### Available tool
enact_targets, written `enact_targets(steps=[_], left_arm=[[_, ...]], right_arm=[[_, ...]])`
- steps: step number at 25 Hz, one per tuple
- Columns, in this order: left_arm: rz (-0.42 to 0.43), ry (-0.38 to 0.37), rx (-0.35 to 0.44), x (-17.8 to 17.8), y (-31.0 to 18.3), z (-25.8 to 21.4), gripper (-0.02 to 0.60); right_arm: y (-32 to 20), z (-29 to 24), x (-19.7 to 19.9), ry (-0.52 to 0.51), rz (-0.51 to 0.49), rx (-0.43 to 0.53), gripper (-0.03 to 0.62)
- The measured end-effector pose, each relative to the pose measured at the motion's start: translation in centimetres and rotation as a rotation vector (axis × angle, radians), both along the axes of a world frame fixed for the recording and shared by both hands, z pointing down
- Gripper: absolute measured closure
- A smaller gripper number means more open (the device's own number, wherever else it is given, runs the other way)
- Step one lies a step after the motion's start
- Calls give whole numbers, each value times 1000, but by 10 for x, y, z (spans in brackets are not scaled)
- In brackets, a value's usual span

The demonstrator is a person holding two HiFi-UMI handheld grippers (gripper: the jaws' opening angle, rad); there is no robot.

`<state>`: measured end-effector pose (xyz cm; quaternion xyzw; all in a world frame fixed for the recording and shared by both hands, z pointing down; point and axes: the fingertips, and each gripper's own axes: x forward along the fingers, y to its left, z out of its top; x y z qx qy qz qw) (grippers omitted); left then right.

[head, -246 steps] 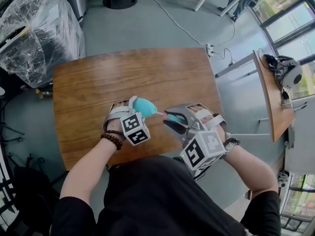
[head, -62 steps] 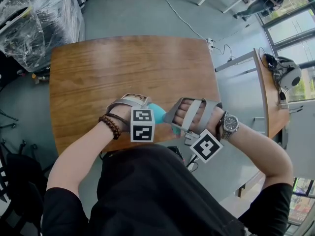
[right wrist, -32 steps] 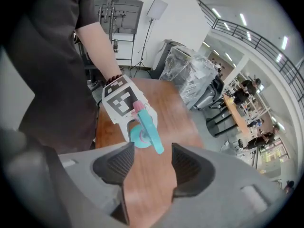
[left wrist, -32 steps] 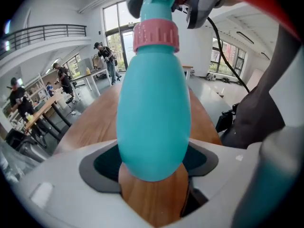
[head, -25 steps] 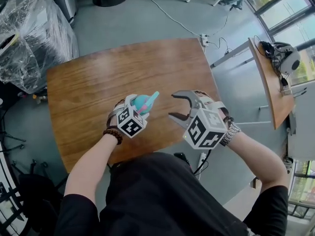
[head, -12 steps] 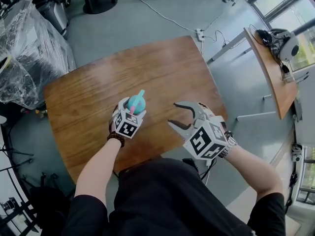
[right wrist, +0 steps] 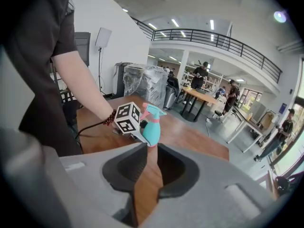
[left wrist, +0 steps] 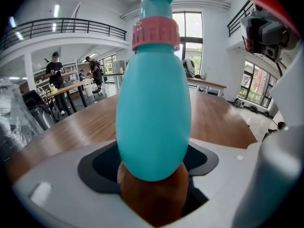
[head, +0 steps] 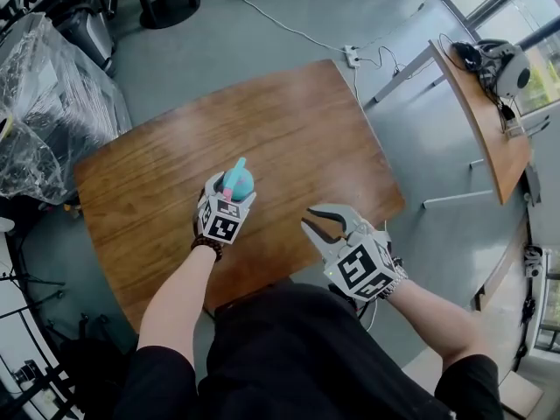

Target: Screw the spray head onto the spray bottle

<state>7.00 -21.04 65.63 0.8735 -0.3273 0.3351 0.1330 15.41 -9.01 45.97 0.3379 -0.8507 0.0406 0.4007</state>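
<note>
left gripper (head: 231, 196), jaws spread wide, clamps the teal egg-shaped plastic spray bottle (left wrist: 153, 113) upright on the brown wooden table (head: 297, 121).
right gripper (head: 312, 220), at 4 o'clock from it, is closing on nothing. the bottle looks light and slick: hold its belly, turn the teal spray head (right wrist: 151, 111) by the pink ribbed collar (left wrist: 156, 32).

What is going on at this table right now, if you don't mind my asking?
A person works at a wooden table with a handheld gripper in each hand. The left gripper holds a teal spray bottle upright, with the spray head on top of it. The right gripper is off to the side, its jaws closing with nothing between them.
</note>
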Motion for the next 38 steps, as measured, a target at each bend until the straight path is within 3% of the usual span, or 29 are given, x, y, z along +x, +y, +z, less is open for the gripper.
enact_targets(steps=[5,14,22,31,38], left_arm=[[17,-15,8,1,0,0,155],[24,-50,5,-12,5,-1,123],[3,-49,23,-40,21,-18,124],[-69,51,60,-75,49,-74,228],[-93,189,135,-68,58,-144,376]], right_arm=[[-1,0,0,-33,41,19,579],[-1,1,-7,-49,30,31,582],[-8,-2,-40,-114,-1,55,585],[-22,-7,-76,-214,8,72,600],[-35,-10,-92,-292,63,86,600]])
